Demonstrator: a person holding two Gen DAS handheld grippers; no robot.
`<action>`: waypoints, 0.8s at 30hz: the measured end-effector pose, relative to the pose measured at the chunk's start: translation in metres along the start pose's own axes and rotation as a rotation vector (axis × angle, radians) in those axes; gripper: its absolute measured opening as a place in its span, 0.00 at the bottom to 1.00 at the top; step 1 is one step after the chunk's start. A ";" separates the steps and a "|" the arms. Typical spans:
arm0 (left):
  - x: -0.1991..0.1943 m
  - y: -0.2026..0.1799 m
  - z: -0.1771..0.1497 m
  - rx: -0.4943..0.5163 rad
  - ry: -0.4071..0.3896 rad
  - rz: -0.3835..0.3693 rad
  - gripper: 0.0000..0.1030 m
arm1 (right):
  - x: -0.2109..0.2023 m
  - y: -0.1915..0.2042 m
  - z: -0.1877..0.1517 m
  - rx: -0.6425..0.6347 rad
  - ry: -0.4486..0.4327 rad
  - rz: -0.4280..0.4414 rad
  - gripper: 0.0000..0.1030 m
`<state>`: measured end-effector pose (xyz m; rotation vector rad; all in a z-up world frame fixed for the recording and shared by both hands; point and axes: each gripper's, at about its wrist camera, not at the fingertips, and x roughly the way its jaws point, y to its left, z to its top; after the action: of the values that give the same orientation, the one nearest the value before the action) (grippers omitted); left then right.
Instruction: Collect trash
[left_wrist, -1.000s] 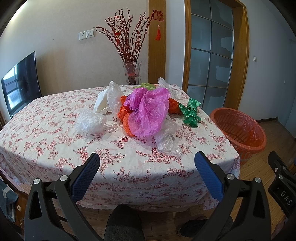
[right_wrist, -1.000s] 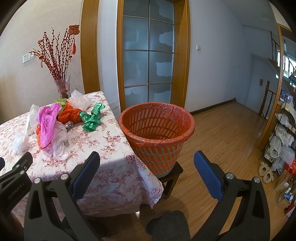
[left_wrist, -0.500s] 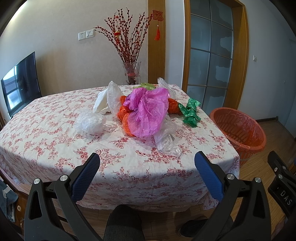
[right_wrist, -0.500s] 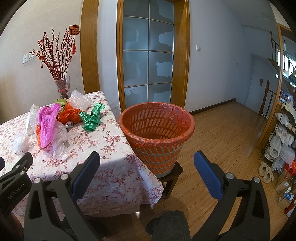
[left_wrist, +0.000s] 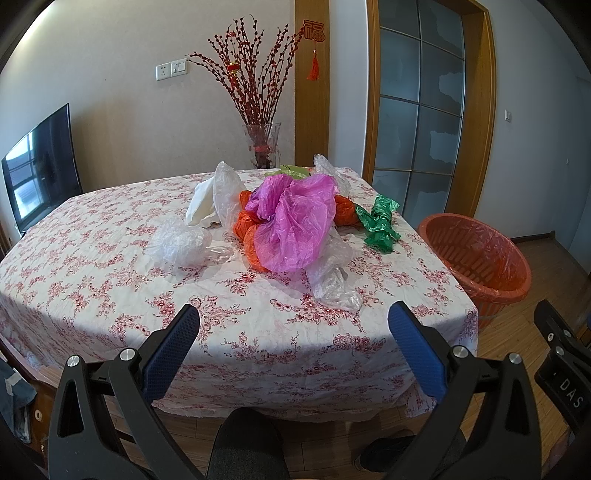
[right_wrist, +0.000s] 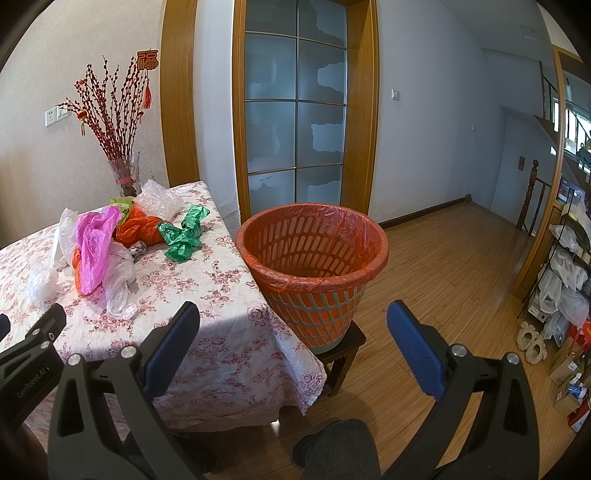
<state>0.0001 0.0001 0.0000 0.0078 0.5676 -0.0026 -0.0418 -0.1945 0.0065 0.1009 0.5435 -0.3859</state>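
Both claws, left (left_wrist: 293, 325) and right (right_wrist: 293, 325), agape and empty; orange bag (left_wrist: 343, 210) half-hidden beneath pink bag (left_wrist: 295, 229).

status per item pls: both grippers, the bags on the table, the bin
left gripper: open, empty, short of the table.
right gripper: open, empty, facing the bin.
pink bag: crumpled, on top of the pile.
green bag: twisted, lying on the tablecloth.
clear bags: crumpled, on the table.
orange bin: upright on a stool, lined; no trash visible inside.
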 end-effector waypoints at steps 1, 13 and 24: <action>0.000 0.000 0.000 0.000 0.000 0.000 0.98 | 0.000 0.000 0.000 0.000 0.000 0.000 0.96; 0.001 -0.003 0.000 0.000 0.012 0.004 0.98 | 0.005 0.005 -0.001 -0.006 0.008 0.009 0.96; 0.031 0.037 0.005 -0.075 0.058 0.039 0.98 | 0.029 0.030 0.004 -0.058 0.022 0.084 0.96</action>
<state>0.0293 0.0371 -0.0121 -0.0541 0.6253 0.0572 -0.0056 -0.1771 -0.0049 0.0725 0.5695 -0.2870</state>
